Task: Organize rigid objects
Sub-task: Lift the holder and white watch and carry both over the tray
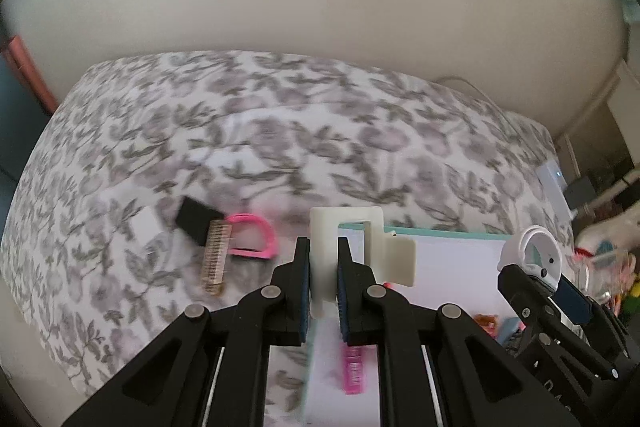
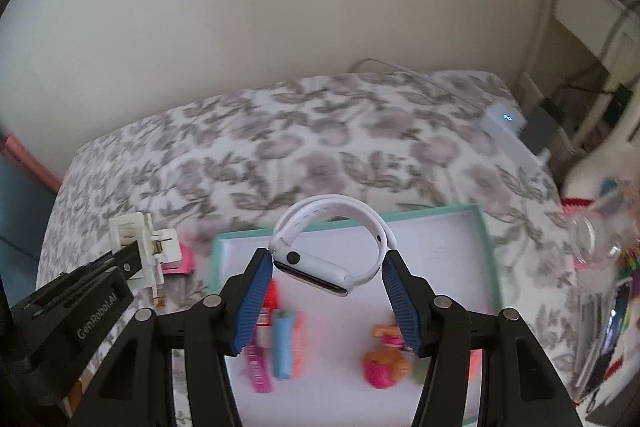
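Above the tray (image 2: 486, 227), left tool (image 1: 324, 267) clamps white plug (image 1: 344, 243), right tool (image 2: 328, 287) grips watch (image 2: 320, 267).

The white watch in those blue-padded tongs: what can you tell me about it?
The watch is a white smartwatch with a rounded rectangular case, a dark side button and a smooth, rubbery-looking strap closed into a loop, with a peg fastening. The right gripper holds it by the loop's two sides, case tilted, face angled down, above the teal-rimmed tray. Only the blue pads touch it.
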Demonstrator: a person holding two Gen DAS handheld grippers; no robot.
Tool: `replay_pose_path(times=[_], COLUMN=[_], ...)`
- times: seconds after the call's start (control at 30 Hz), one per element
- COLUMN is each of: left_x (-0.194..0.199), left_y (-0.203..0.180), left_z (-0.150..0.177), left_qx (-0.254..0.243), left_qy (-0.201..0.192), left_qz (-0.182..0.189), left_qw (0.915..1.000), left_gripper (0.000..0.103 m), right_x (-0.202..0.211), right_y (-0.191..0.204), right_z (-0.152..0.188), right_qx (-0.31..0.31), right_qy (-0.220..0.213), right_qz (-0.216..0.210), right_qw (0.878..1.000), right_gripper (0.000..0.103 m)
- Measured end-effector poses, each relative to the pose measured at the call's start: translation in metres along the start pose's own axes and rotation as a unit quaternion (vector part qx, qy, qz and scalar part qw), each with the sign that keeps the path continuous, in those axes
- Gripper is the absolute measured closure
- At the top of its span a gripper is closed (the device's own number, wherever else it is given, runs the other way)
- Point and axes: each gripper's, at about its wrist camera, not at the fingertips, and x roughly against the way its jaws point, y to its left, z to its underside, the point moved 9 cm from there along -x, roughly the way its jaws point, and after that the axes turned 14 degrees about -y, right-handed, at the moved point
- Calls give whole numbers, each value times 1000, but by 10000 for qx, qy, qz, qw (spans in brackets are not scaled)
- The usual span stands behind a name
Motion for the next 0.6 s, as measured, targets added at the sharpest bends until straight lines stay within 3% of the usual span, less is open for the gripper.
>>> replay_pose_path(times=[0.27,0.6], left_x=[-19,-55], left_y=[-55,-81], left_z=[10,42], left_qx=[-440,-705], left_qy=[199,623], left_qz=[164,274], left_qw=[9987,9952], left_gripper=[91,91], right_x=[-1,-32], right_y=[-48,-82], right_z=[1,26], right_qx=[-236,-57], right_qy=[56,569], right_qz=[410,941], right_qw=[9989,9939], right_gripper=[43,43])
